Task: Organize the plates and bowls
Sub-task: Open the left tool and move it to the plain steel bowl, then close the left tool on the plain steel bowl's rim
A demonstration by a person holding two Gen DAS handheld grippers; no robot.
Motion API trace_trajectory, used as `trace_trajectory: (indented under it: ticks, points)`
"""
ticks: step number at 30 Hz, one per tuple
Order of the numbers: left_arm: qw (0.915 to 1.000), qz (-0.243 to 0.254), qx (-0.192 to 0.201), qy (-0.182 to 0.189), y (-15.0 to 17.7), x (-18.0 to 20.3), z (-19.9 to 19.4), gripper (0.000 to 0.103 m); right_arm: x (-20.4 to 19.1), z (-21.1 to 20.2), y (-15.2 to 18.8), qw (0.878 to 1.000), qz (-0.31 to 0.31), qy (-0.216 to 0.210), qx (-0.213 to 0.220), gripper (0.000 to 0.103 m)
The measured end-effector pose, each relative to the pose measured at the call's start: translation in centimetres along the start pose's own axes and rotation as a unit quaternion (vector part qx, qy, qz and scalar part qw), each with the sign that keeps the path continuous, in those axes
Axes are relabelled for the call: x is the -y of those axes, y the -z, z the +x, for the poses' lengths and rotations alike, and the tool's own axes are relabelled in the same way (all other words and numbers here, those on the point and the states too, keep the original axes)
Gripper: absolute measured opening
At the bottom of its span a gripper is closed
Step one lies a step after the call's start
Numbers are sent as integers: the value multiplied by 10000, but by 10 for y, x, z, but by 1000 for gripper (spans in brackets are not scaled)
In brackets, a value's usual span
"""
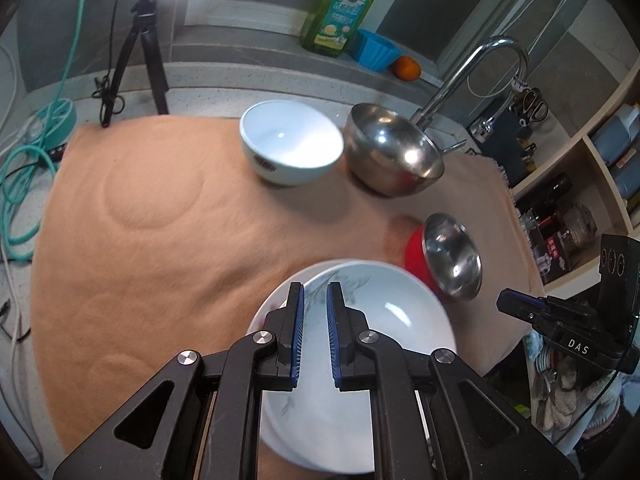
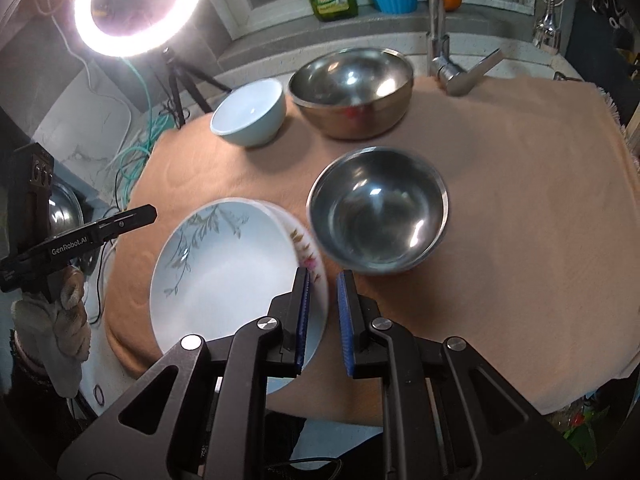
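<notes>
Two stacked white plates with leaf prints (image 1: pixel 384 320) (image 2: pixel 228 272) lie on a tan cloth (image 1: pixel 180 240) (image 2: pixel 520 220). My left gripper (image 1: pixel 316 292) hovers over the stack's left part, jaws a little apart and empty. My right gripper (image 2: pixel 323 278) is open, its jaws straddling the stack's right rim. It also shows in the left wrist view (image 1: pixel 516 302). A small steel bowl with a red outside (image 1: pixel 452 256) (image 2: pixel 378 210) sits right of the plates. A white bowl (image 1: pixel 290 142) (image 2: pixel 250 114) and a large steel bowl (image 1: pixel 394 148) (image 2: pixel 352 90) stand farther back.
A faucet (image 1: pixel 472 80) (image 2: pixel 438 28) rises behind the large steel bowl. A green soap bottle (image 1: pixel 340 8), a blue cup (image 1: pixel 376 50) and an orange (image 1: pixel 407 68) sit on the sill. A ring light on a tripod (image 2: pixel 132 4) and cables (image 1: pixel 36 148) stand at the left. Shelves (image 1: pixel 580 184) are on the right.
</notes>
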State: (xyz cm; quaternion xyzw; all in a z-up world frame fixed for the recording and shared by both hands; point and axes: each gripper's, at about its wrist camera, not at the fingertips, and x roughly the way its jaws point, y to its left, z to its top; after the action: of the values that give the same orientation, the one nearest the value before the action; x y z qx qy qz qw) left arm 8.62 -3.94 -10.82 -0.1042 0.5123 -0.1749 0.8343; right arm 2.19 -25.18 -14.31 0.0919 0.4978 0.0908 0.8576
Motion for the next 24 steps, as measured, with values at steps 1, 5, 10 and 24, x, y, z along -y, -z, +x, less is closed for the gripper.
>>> trace_trajectory:
  ticks: [1,5,10,24]
  points:
    - [10000,-30,5,48,-4,3,2,10,5,-3,-5,10000,25,3,46,14]
    - [9998,-108,0,177,-23,15,16,10,30,-11,-25,9998,150,-63,147,14]
    - [9997,-137,-60,213,-45,31,39,10,66,-11,-52,9988,376,-213,217,26]
    - [9985,-507,-189,-123,-116,39,93,16,128,34,-131,9916,910,-906,-177,31]
